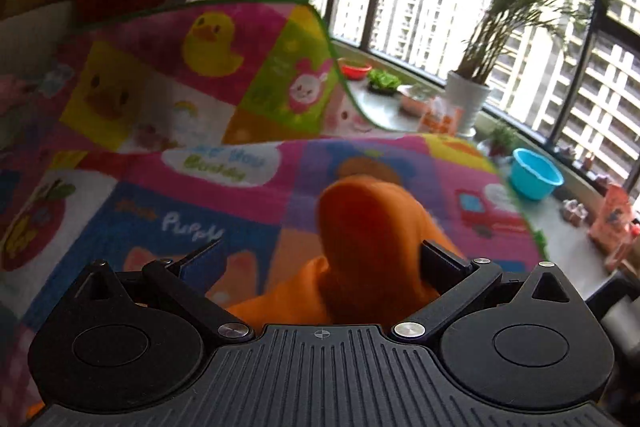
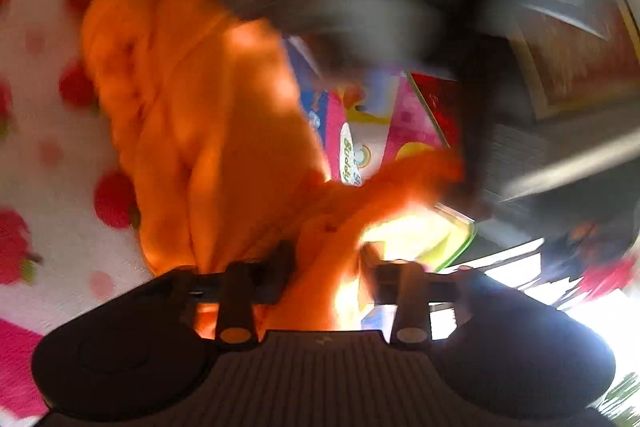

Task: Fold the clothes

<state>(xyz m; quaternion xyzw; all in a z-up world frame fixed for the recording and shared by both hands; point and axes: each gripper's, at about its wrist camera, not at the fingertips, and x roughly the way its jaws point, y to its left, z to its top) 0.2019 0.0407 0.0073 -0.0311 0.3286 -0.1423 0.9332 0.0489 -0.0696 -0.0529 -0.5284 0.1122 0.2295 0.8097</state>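
Orange knit garment (image 1: 360, 251) bulges up between the fingers of your left gripper (image 1: 320, 259); the jaws stand wide apart, the cloth lying against the right finger only, so nothing is pinched. In the right wrist view the same garment (image 2: 208, 131) hangs in loose vertical folds ahead of your right gripper (image 2: 326, 259). A bunch of it sits between those fingers, but blur hides whether they are closed on it, so you cannot tell. Judgement: soft, light, limp, not slippery; it will sag wherever unsupported. Take it at a hem or seam edge, not mid-panel. Beyond the left fingers lies a patchwork cartoon mat (image 1: 192, 99). Legible print ahead of the left finger reads "Puppy" (image 1: 192, 229); the other lettering is too blurred.
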